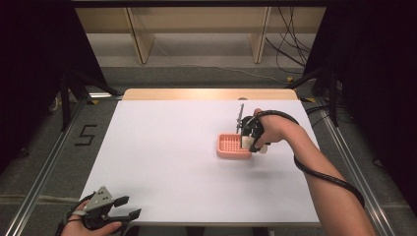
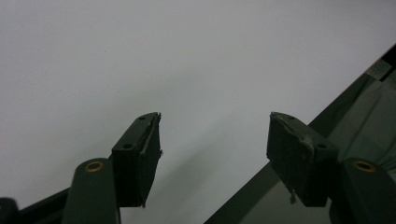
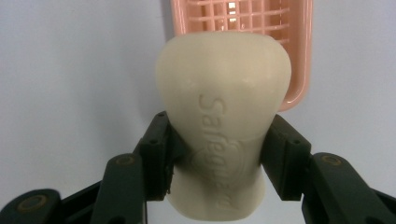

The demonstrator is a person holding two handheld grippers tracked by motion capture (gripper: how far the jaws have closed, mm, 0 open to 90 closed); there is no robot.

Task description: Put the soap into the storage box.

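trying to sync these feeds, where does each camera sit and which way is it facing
High view: fixed above the person's side, looking forward and down on the white table; both forearms and hands enter from below.
Left gripper view: rides the left gripper, looking along its open jaws at bare table near the edge.
Right gripper view: rides the right gripper, its jaws clamping the soap bar.
Shared: high and right gripper views both show the pink basket.

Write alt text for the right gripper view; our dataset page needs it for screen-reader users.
A cream bar of soap stamped with raised lettering is clamped between the right gripper's two black fingers. Behind it lies a pink slatted soap dish on a white table.
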